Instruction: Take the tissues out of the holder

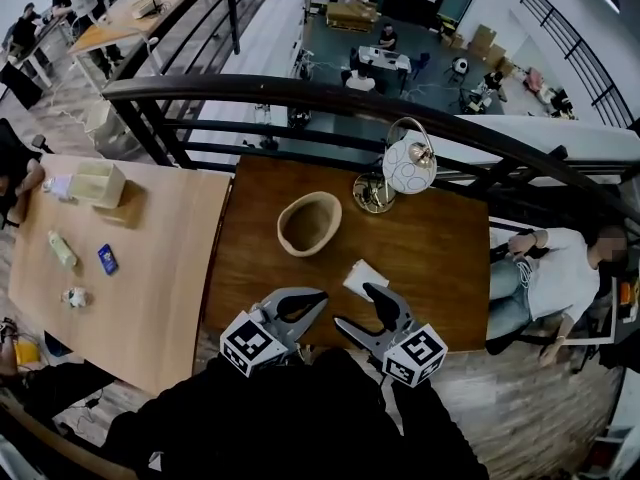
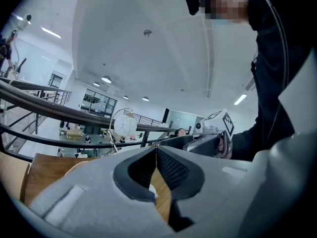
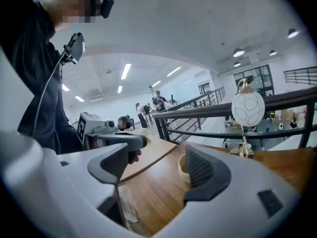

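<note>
Left gripper (image 2: 157, 150): jaws closed, tips meeting. Nothing shows pinched between the pads. The dark wooden table (image 1: 440, 258) shows through the gap behind the tips.

Right gripper (image 3: 156, 156): jaws spread wide, with nothing between the pads. Between them its own view shows only the table top and, farther off, the holder (image 3: 184, 170).

Gripper position: in the head view both grippers hang over the near edge of the dark table, side by side. The left jaws point toward 2 o'clock and the right jaws toward 11 o'clock. A marker cube (image 1: 247, 343) sits at the rear of the left gripper and a second marker cube (image 1: 415, 355) at the rear of the right.

Task items: one white tissue (image 1: 364, 277) lies flat on the table, outside the holder and at 4 o'clock from it, just beside the right gripper's farther jaw tip. The holder, a beige round basket, stands upright near the table's centre, at 12 o'clock from the left gripper.

Surroundings: a globe lamp (image 1: 408, 164) stands at 2 o'clock from the holder, near the railing (image 1: 200, 90). A lighter table (image 1: 150, 268) adjoins at 9 o'clock. A seated person (image 1: 555, 273) is at 3 o'clock.
</note>
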Motion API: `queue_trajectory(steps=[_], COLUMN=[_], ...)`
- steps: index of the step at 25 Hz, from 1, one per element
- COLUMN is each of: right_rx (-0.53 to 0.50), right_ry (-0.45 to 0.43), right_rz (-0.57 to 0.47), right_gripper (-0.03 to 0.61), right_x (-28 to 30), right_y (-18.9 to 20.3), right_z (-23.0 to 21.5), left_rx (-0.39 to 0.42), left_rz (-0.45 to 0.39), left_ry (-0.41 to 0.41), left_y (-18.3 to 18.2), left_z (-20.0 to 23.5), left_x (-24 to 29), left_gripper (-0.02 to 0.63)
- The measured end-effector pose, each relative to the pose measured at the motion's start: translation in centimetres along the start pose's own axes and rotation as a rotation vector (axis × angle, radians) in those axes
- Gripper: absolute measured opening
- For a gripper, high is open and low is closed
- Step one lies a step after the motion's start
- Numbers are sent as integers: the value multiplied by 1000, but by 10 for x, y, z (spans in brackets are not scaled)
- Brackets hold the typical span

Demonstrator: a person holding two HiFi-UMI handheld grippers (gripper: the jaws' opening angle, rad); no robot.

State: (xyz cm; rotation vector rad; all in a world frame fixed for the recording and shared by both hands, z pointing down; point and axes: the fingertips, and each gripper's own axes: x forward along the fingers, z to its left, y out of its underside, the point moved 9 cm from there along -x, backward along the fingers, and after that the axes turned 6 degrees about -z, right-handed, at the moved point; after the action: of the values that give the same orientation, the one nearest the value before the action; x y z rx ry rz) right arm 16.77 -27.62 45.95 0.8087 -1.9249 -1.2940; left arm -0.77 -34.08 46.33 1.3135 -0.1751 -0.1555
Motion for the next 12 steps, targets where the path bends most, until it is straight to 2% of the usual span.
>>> queue_trajectory(steps=[5, 12], right_rx=[-16, -62], right_ry=[-24, -26], right_rz=[-141, -257], right_gripper=[305, 132], right_x=[-18, -38], right_y=[-30, -49], right_z=[26, 51], left_rx=[38, 85], left_rz=[-46, -99], left_ry=[49, 98], left_y=[-28, -59], left_z=[-23, -49], left_x=[-14, -22], left_gripper=[9, 9])
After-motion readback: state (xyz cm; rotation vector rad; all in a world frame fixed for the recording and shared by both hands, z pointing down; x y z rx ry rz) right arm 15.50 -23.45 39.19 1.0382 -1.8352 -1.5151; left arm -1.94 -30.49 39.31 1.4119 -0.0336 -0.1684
